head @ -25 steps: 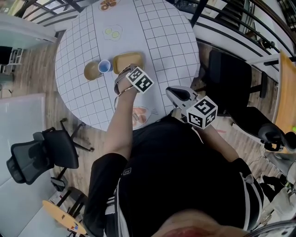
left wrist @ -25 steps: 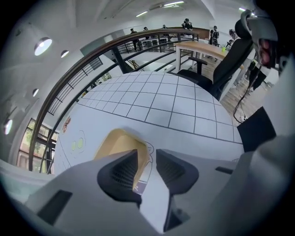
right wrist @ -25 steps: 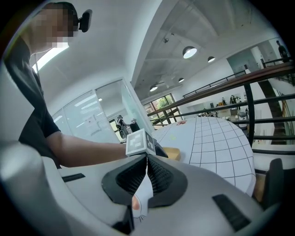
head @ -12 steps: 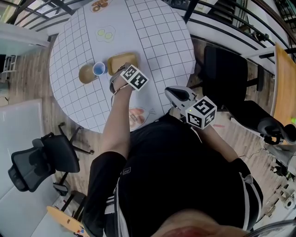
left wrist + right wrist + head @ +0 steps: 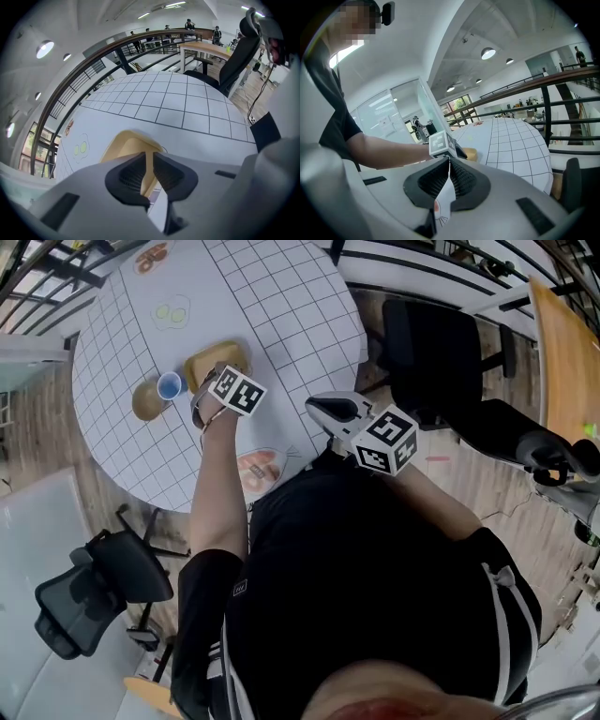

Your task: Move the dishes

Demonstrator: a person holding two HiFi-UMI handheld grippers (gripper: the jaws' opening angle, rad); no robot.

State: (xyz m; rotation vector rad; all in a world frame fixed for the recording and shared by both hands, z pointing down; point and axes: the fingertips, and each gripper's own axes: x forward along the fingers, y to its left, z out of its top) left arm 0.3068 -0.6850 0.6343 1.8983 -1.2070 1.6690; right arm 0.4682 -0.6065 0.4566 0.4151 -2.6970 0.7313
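Observation:
A yellow rectangular dish lies on the round grid-patterned table. My left gripper points steeply down at the dish's near edge. In the left gripper view its jaws have just been closing, and the left gripper is now shut on the yellow dish's rim, which runs between the pads. My right gripper hangs off the table's near right edge. The right gripper has its pads together with nothing between them, and the yellow dish lies beyond it.
A blue cup and a tan bowl stand just left of the dish. A plate with a drawing lies at the table's near edge. Black office chairs stand round the table, and a railing runs behind it.
The head view has swung, so the table and dishes sit further up and left in the picture. Both grippers keep their places relative to the dish and the table edge.

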